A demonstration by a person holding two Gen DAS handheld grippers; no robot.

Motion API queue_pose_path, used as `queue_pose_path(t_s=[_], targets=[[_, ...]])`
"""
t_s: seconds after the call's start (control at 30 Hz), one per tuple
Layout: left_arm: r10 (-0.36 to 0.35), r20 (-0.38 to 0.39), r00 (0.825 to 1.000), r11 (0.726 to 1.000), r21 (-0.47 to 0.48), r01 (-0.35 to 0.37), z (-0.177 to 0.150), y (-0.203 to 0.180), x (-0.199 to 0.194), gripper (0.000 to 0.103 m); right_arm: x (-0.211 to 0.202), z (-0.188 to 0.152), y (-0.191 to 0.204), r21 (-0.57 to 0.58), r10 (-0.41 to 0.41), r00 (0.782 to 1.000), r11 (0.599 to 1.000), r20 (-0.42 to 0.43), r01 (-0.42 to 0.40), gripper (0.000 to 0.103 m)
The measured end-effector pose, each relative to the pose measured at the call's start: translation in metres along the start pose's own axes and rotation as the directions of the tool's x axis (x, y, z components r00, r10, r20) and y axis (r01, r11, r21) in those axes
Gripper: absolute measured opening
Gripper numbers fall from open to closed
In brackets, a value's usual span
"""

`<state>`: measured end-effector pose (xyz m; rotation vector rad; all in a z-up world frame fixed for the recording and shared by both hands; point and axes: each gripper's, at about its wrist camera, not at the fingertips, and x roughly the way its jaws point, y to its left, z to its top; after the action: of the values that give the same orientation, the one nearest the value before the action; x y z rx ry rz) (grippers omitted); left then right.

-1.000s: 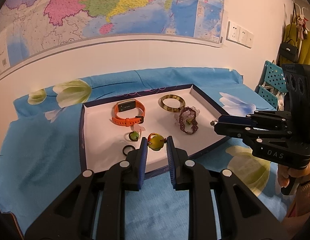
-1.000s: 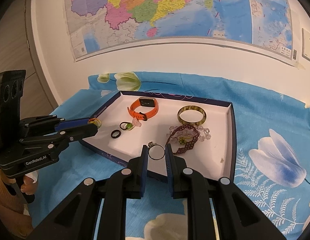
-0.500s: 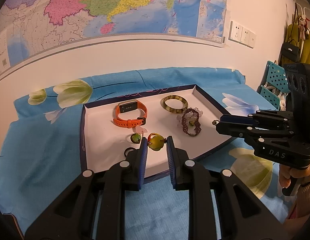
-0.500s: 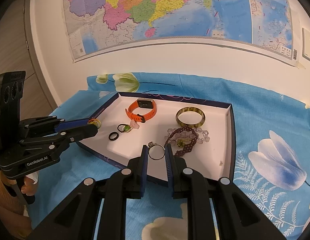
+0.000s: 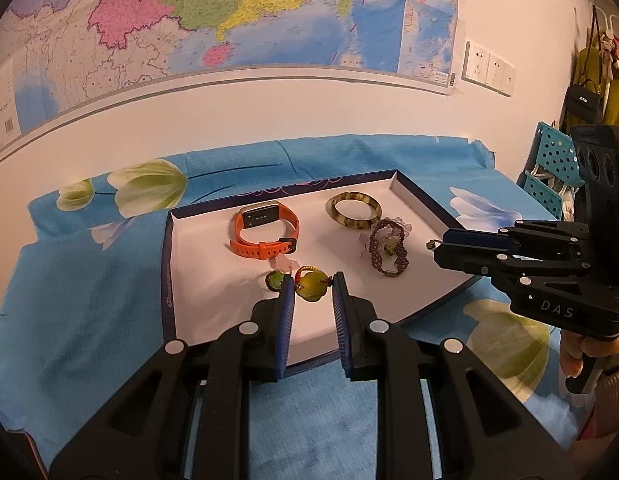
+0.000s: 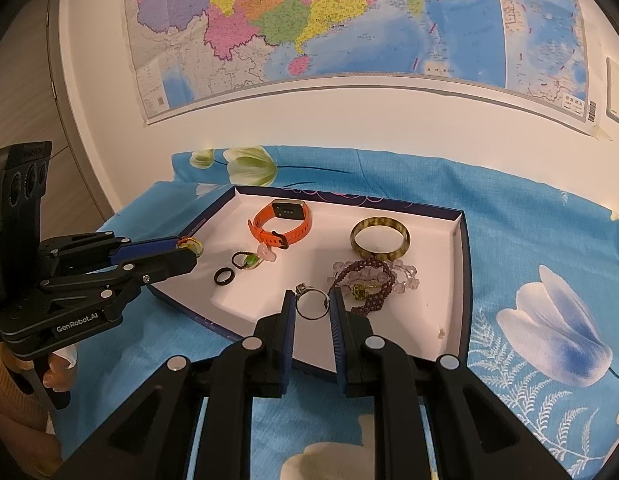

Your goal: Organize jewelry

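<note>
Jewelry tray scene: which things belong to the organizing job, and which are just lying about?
Job: tray, orange watch, bangle, purple bracelet, black ring, silver ring in right gripper, green pendant in left gripper.
Lying about: wall map, floral cloth.

A large coloured wall map point(image 5: 237, 20) filled the top of the frame. White wall sockets point(image 5: 489, 69) sat at upper right, above perforated teal crates point(image 5: 557, 160). A black handbag point(image 5: 584, 99) hung at far right.

— Is your room bright?
— Yes, warm yellowish light fills it. Your white tray point(image 5: 213, 280) shows soft shadows beside the things in it.
— Are the pictures sharp?
— Mostly. Your wall map point(image 6: 349, 20) bends, and the corners go black.
</note>
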<state>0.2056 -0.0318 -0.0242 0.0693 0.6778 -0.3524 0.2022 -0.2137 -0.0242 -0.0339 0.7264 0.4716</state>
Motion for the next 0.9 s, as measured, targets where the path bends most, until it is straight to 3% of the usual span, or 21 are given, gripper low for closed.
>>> queue_pose_path(t_s=[0.9], targets=[[0.022, -0.013, 1.0, 1.0, -0.005, -0.022, 0.002, 0.005, 0.011, 0.02, 0.011, 0.004, -0.005, 0.011, -0.008, 1.0, 1.0, -0.014, 0.008, 0.016]])
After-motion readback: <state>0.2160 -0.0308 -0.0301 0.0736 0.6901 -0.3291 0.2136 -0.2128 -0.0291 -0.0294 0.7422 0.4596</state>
